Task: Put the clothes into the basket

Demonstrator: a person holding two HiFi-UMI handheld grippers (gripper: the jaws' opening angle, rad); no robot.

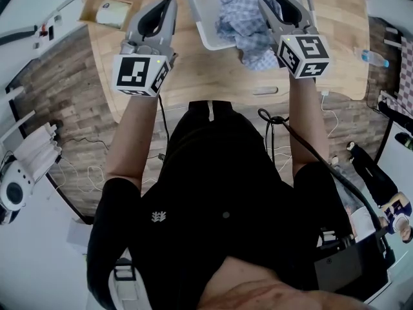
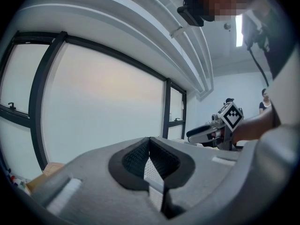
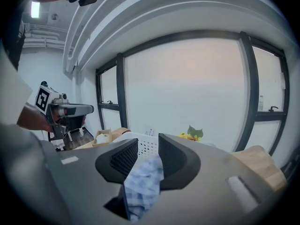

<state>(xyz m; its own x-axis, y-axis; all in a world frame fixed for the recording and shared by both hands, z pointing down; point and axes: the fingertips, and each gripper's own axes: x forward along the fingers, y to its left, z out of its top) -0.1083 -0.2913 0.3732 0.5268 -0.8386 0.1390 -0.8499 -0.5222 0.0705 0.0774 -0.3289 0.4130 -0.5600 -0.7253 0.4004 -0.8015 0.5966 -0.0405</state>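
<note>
At the basket's [image 1: 199, 26] near rim: right gripper [image 1: 270, 0] is tilted down over it, jaws spread partway. Cloth [image 1: 242, 21] (blue-white check) sits between the jaws. In the right gripper view it hangs loose there, with a gap beside the left pad, so the pads aren't squeezing it.

Cloth position: mostly bunched inside the basket, at its front right. One fold is draped over the near rim and hangs down on the table [image 1: 193, 76] side, so it's not fully in.

Left gripper [image 1: 169, 5]: just left of the basket, above bare wood, pointing away from the person like the right one. Jaws pressed together at the tips, nothing between them. Its own view confirms this and looks out at windows, with the right gripper in view at the side.

Basket is white, perforated walls, at the table's far edge. Cardboard box [image 1: 106, 11] at the table's left edge, beyond the left gripper, apart from the basket.
</note>
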